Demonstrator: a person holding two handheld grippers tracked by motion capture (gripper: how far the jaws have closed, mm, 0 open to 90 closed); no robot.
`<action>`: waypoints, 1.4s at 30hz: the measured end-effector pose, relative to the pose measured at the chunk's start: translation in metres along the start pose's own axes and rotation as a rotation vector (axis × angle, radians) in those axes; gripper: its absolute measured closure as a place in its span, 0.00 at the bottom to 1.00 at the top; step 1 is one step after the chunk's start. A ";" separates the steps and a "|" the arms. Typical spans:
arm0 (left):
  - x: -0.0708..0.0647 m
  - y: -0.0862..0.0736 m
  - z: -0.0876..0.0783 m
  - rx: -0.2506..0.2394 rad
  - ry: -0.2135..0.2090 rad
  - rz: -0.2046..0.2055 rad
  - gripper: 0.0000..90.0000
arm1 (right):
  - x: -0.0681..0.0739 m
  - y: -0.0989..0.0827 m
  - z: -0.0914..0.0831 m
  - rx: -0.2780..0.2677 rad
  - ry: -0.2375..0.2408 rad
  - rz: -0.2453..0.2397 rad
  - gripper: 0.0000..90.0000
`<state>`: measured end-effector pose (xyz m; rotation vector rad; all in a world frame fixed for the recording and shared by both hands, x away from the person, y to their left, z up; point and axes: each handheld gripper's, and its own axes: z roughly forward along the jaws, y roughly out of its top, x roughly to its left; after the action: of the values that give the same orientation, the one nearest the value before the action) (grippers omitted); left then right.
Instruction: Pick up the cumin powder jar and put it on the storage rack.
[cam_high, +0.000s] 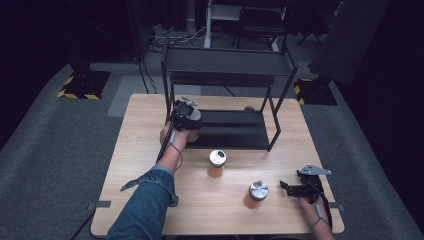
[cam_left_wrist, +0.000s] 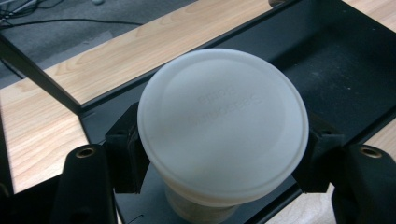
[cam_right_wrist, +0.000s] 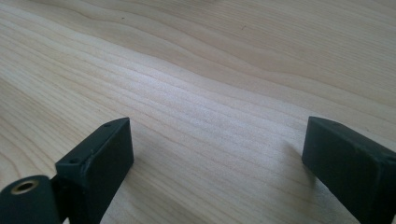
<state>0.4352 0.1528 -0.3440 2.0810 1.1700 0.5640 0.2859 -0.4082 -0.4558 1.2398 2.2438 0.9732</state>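
The left tool (cam_left_wrist: 219, 154) clasps a white-lidded jar (cam_left_wrist: 223, 126) between its jaws over the black rack shelf (cam_left_wrist: 336, 74); the wide lid hides most of the jar's body and the pads' contact. The right tool (cam_right_wrist: 217, 149) stands wide open and empty above bare counter (cam_right_wrist: 210, 70), its right jaw cut off by the frame.

I work at a light wooden surface (cam_high: 150, 115) that stands on a grey carpet floor (cam_high: 50, 150). The room around me is dark. Behind the surface I see black cables (cam_high: 165, 37) on the floor and a white desk frame (cam_high: 220, 15). Two black stand bases with yellow and black stripes (cam_high: 82, 85) rest on the carpet.
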 end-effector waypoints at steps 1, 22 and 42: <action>-0.001 0.000 -0.001 -0.001 0.010 -0.001 0.31 | 0.000 0.000 0.000 0.000 0.000 0.000 0.09; -0.005 -0.060 -0.105 -0.131 -0.002 0.030 0.21 | 0.000 0.000 0.000 0.001 0.001 0.000 0.09; -0.015 -0.197 -0.151 -0.107 0.022 0.002 0.20 | -0.001 0.002 0.001 0.002 0.006 -0.002 0.09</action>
<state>0.2177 0.2645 -0.3868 1.9904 1.1252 0.6381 0.2878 -0.4076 -0.4555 1.2370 2.2510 0.9749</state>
